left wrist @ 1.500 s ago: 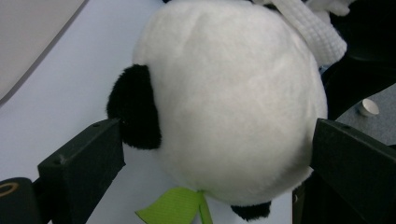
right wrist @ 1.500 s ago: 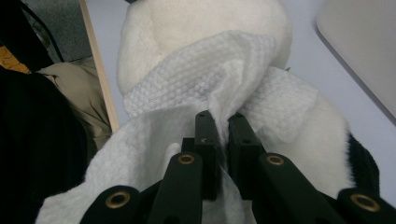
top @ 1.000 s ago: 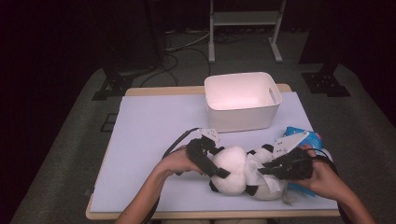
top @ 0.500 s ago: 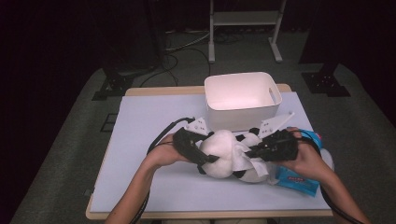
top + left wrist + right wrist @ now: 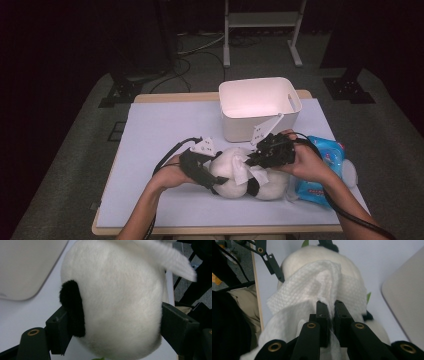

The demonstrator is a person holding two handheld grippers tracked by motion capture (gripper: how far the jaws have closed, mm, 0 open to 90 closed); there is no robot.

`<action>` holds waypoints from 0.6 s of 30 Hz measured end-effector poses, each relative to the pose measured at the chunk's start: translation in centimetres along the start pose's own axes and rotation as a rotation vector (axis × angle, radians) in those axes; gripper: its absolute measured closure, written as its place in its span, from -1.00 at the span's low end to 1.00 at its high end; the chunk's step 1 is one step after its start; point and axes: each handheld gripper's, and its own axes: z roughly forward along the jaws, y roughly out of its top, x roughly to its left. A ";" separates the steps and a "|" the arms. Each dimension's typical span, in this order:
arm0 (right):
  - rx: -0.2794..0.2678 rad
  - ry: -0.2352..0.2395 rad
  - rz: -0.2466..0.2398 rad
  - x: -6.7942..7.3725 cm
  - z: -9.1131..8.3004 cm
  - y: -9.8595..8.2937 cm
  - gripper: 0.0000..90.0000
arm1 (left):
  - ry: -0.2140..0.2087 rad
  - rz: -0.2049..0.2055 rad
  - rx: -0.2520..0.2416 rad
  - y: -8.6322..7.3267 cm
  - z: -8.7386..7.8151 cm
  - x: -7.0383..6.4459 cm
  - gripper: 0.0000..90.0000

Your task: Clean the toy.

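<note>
High view: a plush panda lies on the white table, near its front edge and just in front of a white bin. The left gripper comes in from the left and clamps the panda's near end. The right gripper sits over the toy's top and pinches a white wipe that is draped on the fur. A blue wipe pack lies at the right, under the right hand, touching or just beside the panda.

Left gripper view: the two black jaws stand wide apart with the panda's round white body pressed between them; a black ear lies against the left jaw. The bin wall shows at upper left, close to the toy but apart from it.

Right gripper view: the jaws are nearly pressed together, with a fold of the wipe caught between their tips. The wipe spreads over the panda below it, and the bin's corner lies at the right.
</note>
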 end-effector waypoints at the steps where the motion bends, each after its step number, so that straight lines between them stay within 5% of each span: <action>1: -0.004 0.017 0.015 -0.2 0.0 -0.4 0.85 | -0.009 -0.005 -0.005 -0.2 0.1 0.0 -0.56; 9: -0.013 0.044 0.034 0.2 -0.4 -1.8 0.84 | -0.045 -0.019 -0.004 -0.3 0.1 0.1 -0.72; 15: 0.004 0.051 0.007 0.9 -0.2 -1.9 0.84 | -0.088 -0.063 -0.022 -0.2 0.3 0.4 -0.85; 18: 0.005 0.061 0.002 1.1 -0.2 -2.1 0.84 | -0.107 -0.051 -0.017 -0.3 0.6 0.3 -0.80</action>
